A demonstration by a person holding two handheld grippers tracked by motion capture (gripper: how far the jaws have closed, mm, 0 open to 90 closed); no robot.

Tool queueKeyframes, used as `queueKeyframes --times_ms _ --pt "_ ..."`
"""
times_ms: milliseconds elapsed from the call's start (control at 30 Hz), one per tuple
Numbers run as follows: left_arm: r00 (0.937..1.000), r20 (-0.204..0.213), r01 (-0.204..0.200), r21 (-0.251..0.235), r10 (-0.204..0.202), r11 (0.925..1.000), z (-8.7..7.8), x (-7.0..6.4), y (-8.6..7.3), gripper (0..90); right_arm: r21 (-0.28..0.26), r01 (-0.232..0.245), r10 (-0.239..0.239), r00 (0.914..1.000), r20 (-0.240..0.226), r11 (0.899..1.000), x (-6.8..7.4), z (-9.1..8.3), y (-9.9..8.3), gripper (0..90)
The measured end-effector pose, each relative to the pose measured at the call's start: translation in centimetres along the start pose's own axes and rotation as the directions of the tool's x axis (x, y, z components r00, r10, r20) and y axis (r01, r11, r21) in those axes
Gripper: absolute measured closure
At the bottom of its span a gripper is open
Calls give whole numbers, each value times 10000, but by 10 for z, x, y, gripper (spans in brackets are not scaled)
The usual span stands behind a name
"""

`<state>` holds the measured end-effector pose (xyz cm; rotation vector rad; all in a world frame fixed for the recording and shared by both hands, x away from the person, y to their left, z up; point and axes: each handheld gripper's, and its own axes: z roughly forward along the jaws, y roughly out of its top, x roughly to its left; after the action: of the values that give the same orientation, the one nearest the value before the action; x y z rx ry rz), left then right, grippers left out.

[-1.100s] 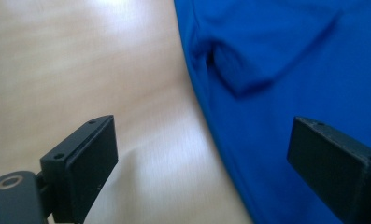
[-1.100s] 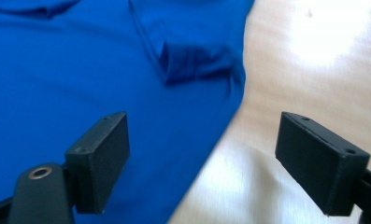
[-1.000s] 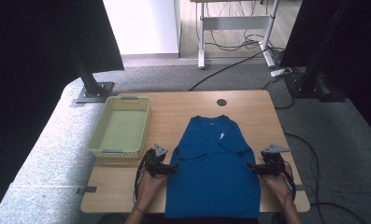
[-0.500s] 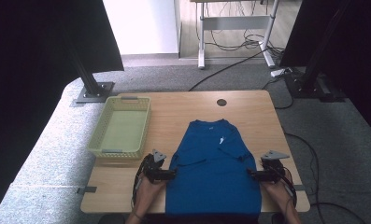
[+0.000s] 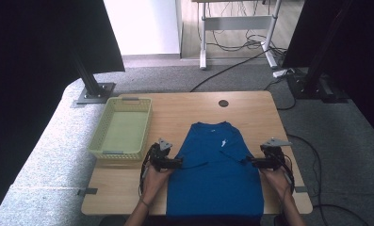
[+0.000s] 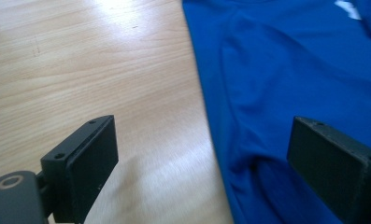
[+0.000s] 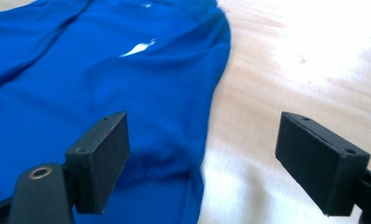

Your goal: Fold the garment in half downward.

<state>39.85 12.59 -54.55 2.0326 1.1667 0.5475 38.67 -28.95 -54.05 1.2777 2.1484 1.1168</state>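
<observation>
A blue T-shirt (image 5: 215, 174) lies flat on the wooden table (image 5: 184, 108), collar at the far end, with a small white mark (image 5: 223, 141) on the chest. My left gripper (image 5: 176, 163) rests at the shirt's left edge and my right gripper (image 5: 249, 162) at its right edge. In the left gripper view the left gripper (image 6: 204, 149) is open, its jaws straddling the edge of the shirt (image 6: 290, 70) with nothing pinched. In the right gripper view the right gripper (image 7: 204, 140) stands open the same way over the other edge of the shirt (image 7: 103, 60).
A pale yellow-green mesh basket (image 5: 121, 127) stands on the table's left side, just beyond my left gripper. A round cable hole (image 5: 223, 103) sits near the far edge. The shirt's hem reaches the near edge. Bare wood shows behind the shirt.
The shirt has slid slightly toward the near edge. Both grippers have stayed at its sides, shifting only a little.
</observation>
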Motion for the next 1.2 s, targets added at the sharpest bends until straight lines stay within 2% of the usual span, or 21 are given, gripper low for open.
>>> queueKeyframes --times_ms 133,167,267,300,533,567,600,633,700,833,900,933,967,1000,1200 --pt "9998 -179 -20 284 25 9996 12 2 -4 87 465 101 -110 9997 209 9989 -3 18 4 171" --pt "9999 -151 74 295 -70 9995 11 3 -5 89 628 162 -179 9995 264 9979 -3 22 3 171" --pt "9999 -119 1 367 3 9993 8 1 -8 89 991 362 -385 9990 213 9944 -1 26 -4 163" --pt "10000 -71 14 368 -11 9993 6 1 -9 87 785 323 -333 9994 111 9964 0 24 -8 161" --pt "9998 95 -165 500 161 9986 -12 -6 -23 86 762 522 -519 9986 -59 9957 8 10 -20 160" --pt "9993 214 -319 629 306 9975 -15 -8 -24 94 802 603 -588 9980 -217 9950 14 2 -26 164" --pt "9985 152 -535 596 527 9968 -16 -10 -19 94 847 633 -612 9978 -270 9944 15 0 -26 171" --pt "9985 152 -535 596 527 9968 -16 -10 -19 94 847 633 -612 9978 -270 9944 15 0 -26 171" --pt "9989 213 -416 446 406 9981 -14 -10 -9 94 575 594 -585 9982 -163 9966 15 -2 -22 171" --pt "9991 216 -364 348 356 9987 4 -10 10 93 296 357 -350 9991 -252 9989 11 7 -4 167" --pt "9995 162 -263 407 257 9988 15 -8 13 93 482 379 -371 9991 -187 9981 9 18 1 165" --pt "9997 55 -221 559 218 9982 22 -6 11 93 745 411 -402 9991 -131 9964 6 28 2 165" --pt "9997 57 -242 604 239 9979 24 -6 10 93 866 430 -424 9991 -81 9953 5 32 1 165" --pt "9998 112 -139 521 133 9985 23 -5 8 92 886 469 -467 9989 -44 9950 5 34 0 158" --pt "9996 165 -230 553 222 9982 7 -6 -6 92 767 497 -495 9988 -53 9958 11 23 -10 167"
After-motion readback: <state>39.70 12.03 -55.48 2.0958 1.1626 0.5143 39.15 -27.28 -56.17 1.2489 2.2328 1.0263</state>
